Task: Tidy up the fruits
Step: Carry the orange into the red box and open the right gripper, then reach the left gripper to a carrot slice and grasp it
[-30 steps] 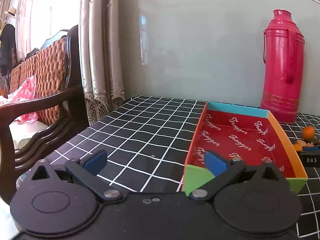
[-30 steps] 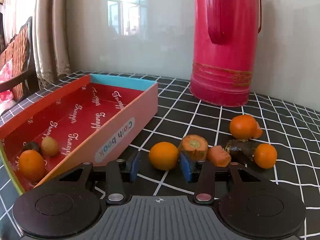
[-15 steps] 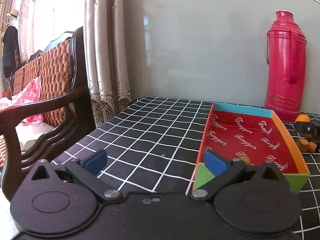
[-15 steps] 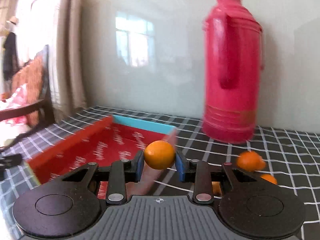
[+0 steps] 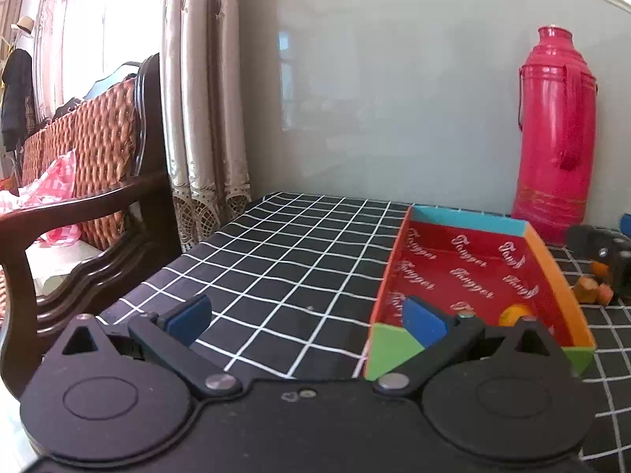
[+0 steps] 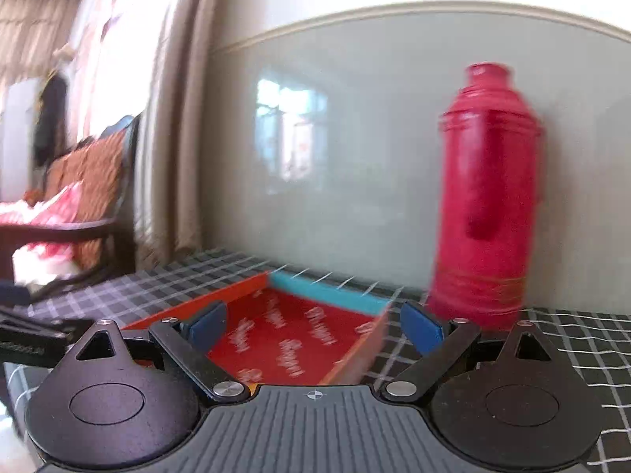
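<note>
A long cardboard box (image 5: 546, 260) with a red printed floor stands on the black checked tablecloth (image 5: 284, 260). One orange (image 5: 514, 310) lies near the box's front right corner, partly hidden behind my left gripper's finger. My left gripper (image 5: 307, 321) is open and empty, low in front of the box's near left corner. In the blurred right wrist view, my right gripper (image 6: 315, 327) hovers over the box (image 6: 292, 339). Its jaws are opening, and nothing is between its blue pads (image 6: 424, 331). Carrot pieces (image 5: 593, 291) lie right of the box.
A tall red thermos (image 5: 556, 138) stands against the wall behind the box's far right corner, close to the right gripper's side (image 6: 489, 205). A wooden chair with a woven back (image 5: 98, 197) and curtains (image 5: 205, 98) border the table's left edge.
The right gripper closed on an orange, lifted it, swung left over the box and opened; the orange has left its pads. The left gripper stayed open in place.
</note>
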### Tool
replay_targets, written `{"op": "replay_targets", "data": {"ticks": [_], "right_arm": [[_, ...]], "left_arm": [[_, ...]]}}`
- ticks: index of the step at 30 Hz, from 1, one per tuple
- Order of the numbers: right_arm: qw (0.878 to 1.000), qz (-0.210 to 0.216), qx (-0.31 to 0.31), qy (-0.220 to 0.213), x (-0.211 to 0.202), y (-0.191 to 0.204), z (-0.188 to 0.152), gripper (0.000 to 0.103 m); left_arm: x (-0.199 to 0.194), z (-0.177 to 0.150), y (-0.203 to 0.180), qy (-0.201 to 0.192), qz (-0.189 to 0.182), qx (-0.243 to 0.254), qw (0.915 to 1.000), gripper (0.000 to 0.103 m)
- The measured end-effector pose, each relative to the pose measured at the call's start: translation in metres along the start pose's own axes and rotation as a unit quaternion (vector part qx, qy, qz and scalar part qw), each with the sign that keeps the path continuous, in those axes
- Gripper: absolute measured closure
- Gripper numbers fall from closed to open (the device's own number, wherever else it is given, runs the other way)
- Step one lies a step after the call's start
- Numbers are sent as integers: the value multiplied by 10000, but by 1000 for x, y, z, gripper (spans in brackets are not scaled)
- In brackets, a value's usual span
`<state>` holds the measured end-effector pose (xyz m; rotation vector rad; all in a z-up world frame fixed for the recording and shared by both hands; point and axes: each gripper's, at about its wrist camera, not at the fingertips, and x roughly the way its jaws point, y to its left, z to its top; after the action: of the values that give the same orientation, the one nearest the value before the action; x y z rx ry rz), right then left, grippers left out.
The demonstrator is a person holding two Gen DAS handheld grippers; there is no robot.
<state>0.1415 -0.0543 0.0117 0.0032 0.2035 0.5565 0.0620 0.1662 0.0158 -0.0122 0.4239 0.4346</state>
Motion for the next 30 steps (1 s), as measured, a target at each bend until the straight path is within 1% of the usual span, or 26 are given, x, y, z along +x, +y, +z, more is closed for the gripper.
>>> {"op": "replay_targets", "data": {"ticks": [4,7,11,14,19,24,30], "right_arm": [[9985,-348,386,142,-6,-33,-2,9],[9967,-553,532,250,-12,-54,-3,9],[9951,-748,595,258,-29,-76,-4,9],[9940,-882,599,244,-41,-91,-3,9],[9904,-1165,708,242,-60,-118,-4,9],[9863,-1384,837,337,-72,-144,-9,9],[9828,-1581,895,333,-87,-165,-12,9]], "left_arm": [[-3,3,-12,-57,-99,6,9999,6],[-6,4,-25,-106,-188,57,9998,6],[-9,5,-48,-167,-287,256,9991,6],[-13,8,-64,-232,-391,193,9988,6],[-18,10,-91,-311,-709,157,9969,6],[-20,8,-123,-302,-1003,423,9936,6],[-23,4,-155,-293,-1293,562,9896,6]]}}
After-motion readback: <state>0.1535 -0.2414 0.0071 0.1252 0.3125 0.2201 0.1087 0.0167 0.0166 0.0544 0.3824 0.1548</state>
